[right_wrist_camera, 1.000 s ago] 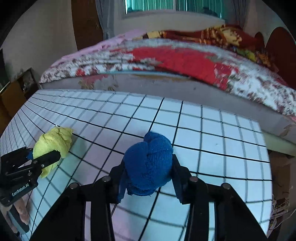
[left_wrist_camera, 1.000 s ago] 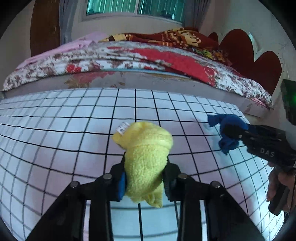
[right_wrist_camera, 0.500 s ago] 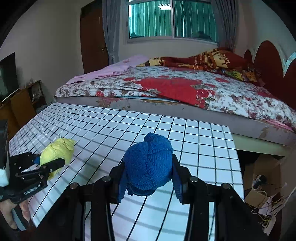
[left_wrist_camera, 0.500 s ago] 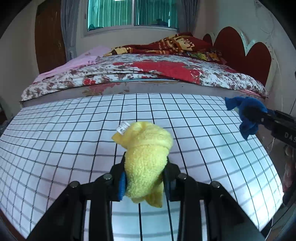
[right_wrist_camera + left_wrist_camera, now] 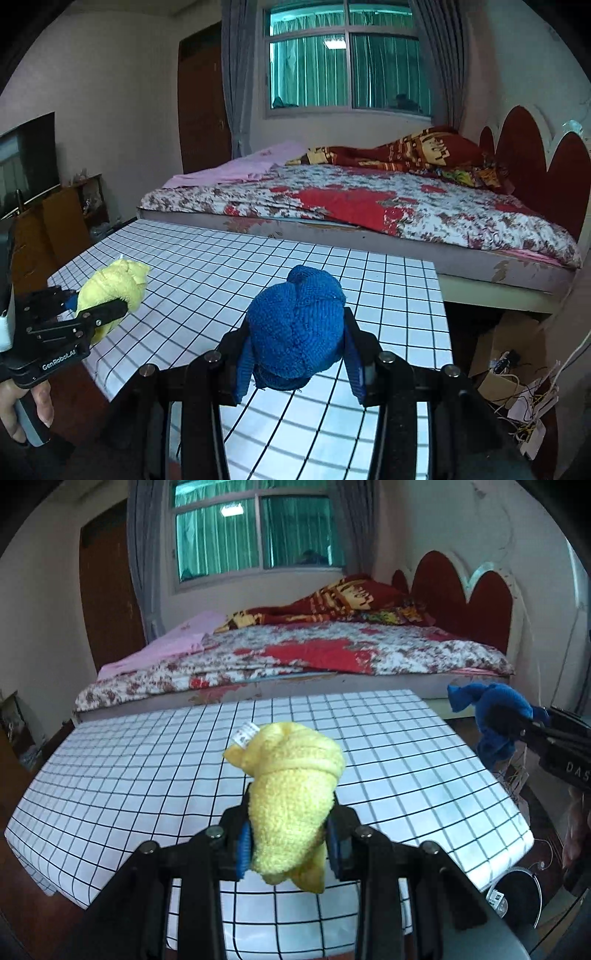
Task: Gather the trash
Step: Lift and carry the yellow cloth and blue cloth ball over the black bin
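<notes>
The left gripper (image 5: 288,843) has its fingers (image 5: 242,845) clamped on a rolled yellow cloth (image 5: 290,797), pinching only its lower, narrow end, so the fat rolled head with its small white tag (image 5: 245,734) stands proud above them; the right gripper (image 5: 297,363) likewise has its fingers (image 5: 354,373) closed on a balled blue cloth (image 5: 295,328), which bulges out over the top. Both bundles hang in the air, clear of the checked surface (image 5: 388,738): the yellow one above its near edge, the blue one out past its right edge in the left wrist view. The chief risk, I judge, is a bundle slipping or unrolling, since soft terry squeezes down and the weight sits above each grip; a quick swing or a tilt could tip the head out. A loose blue tail (image 5: 458,698) trails free and could catch on something. A dropped bundle might land among the boxes and cables (image 5: 517,373) on the floor at the right edge, or by the bed (image 5: 369,206) beyond the far edge. No bin shows in either view, so where the pieces go cannot be told.
</notes>
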### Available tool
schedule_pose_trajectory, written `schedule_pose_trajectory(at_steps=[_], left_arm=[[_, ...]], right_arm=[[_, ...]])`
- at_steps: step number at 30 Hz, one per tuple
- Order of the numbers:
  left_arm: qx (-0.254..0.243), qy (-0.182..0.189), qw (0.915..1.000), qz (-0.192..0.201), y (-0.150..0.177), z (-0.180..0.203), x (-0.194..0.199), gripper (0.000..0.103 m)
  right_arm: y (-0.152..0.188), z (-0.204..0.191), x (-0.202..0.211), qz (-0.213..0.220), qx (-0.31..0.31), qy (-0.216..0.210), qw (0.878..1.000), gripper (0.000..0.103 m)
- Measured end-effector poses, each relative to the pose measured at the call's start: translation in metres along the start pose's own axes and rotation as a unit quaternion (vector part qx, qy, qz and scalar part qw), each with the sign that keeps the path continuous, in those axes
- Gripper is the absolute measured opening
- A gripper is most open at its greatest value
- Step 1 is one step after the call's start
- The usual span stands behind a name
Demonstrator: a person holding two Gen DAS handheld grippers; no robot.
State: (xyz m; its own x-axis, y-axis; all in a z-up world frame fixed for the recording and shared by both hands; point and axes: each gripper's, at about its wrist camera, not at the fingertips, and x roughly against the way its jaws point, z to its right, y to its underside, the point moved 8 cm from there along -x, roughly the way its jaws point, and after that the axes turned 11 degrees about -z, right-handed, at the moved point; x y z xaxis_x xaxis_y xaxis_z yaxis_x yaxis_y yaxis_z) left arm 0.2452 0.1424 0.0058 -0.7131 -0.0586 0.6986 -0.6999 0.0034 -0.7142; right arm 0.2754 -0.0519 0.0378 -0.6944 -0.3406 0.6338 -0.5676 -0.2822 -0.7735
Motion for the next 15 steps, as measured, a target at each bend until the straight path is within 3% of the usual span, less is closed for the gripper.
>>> schedule_pose_trajectory(at_steps=[15], left_arm=[[-0.013, 0.049, 0.9981, 0.034, 0.024, 0.047, 0.044, 0.033]], right_arm=[[0.031, 0.01, 0.052, 0.025, -0.034, 0.017, 0.999, 0.044]])
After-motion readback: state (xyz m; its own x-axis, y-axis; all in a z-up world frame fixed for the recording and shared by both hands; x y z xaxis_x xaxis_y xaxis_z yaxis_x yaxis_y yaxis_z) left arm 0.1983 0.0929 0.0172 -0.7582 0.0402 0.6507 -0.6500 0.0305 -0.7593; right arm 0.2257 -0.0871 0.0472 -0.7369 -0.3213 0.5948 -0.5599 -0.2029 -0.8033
